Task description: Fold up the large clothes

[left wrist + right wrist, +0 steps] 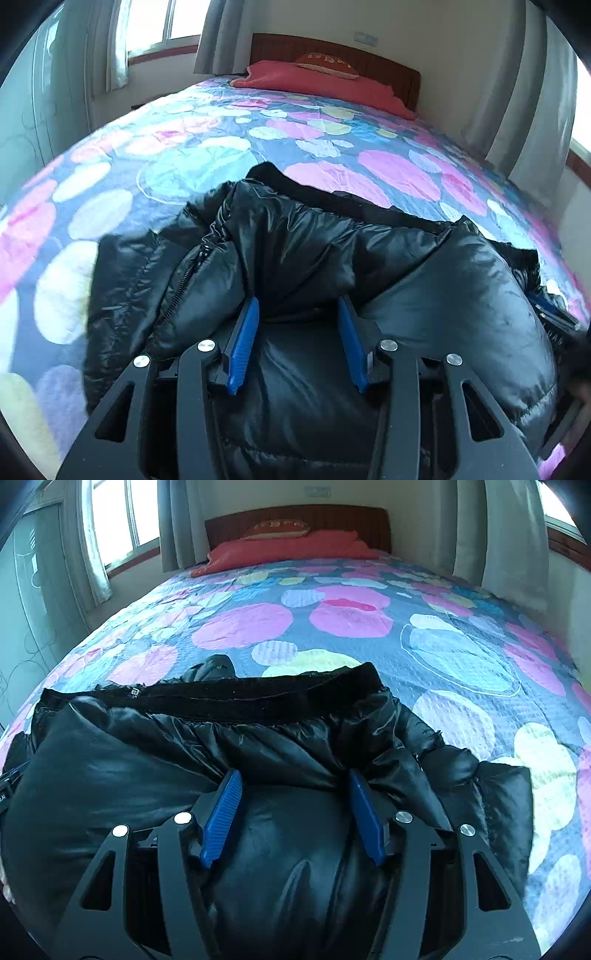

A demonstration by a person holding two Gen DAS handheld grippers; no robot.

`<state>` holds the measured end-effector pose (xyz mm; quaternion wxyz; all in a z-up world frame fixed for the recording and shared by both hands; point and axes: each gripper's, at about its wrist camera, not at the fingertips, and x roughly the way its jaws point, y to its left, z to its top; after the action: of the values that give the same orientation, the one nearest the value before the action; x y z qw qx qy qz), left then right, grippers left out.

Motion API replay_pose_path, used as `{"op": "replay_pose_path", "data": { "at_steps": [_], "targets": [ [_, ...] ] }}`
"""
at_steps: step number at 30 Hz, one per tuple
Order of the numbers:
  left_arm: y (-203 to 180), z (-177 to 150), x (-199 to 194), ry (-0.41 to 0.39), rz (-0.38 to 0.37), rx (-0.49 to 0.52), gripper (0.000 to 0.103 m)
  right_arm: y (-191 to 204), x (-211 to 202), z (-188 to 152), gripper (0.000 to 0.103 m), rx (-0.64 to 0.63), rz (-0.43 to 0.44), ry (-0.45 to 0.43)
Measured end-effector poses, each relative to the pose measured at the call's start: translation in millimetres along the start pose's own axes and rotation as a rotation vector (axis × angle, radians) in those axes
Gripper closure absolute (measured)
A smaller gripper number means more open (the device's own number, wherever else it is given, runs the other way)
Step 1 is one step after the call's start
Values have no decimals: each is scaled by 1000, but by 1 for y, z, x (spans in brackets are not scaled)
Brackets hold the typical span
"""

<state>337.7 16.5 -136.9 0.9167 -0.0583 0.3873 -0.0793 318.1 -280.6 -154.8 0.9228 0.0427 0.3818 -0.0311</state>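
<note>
The right gripper point(293, 781) pointed down at a glossy black puffer jacket point(122, 775) bunched on a bedspread printed with pink, yellow and blue circles point(461, 664). Its 2 blue ribbed pads point(221, 816) stood apart with a padded bulge of the jacket swelling up between them. A matte black knit band point(258, 698) ran along the jacket's far edge. A red pillow point(280, 550) lay against the brown wooden headboard point(295, 515).

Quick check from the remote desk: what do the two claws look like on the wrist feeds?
Both match. The left claw and right claw each have two ribbed blue fingers on matte black angular linkage arms with triangular cutouts and round silver pivot bolts. No cables, markings or sleeves are visible.
</note>
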Motion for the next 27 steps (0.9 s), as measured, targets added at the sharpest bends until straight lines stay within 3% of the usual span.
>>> {"op": "replay_pose_path", "data": {
  "at_steps": [5, 9, 11, 17, 22, 25, 27],
  "targets": [
    [5, 7, -19, 31, 0, -7, 59, -4, -12, 11, 46, 20, 26, 31],
    [23, 2, -50, -21, -8, -76, 56, -14, -52, 4, 45, 23, -13, -37],
    [31, -2, -49, -9, -9, -95, 56, -20, -54, -7, 45, 19, -55, -25],
    [23, -11, -17, 51, 26, -42, 60, -21, -27, -23, 45, 2, -67, -7],
    [25, -11, -36, 43, 32, -40, 60, -27, -42, -20, 45, 36, -38, -16],
    [32, -17, -69, 16, 40, -76, 57, -34, -75, -26, 34, 99, -5, -56],
    [43, -28, -96, -33, 33, -125, 44, -39, -96, -36, 26, 125, -6, -76]
  ]
}}
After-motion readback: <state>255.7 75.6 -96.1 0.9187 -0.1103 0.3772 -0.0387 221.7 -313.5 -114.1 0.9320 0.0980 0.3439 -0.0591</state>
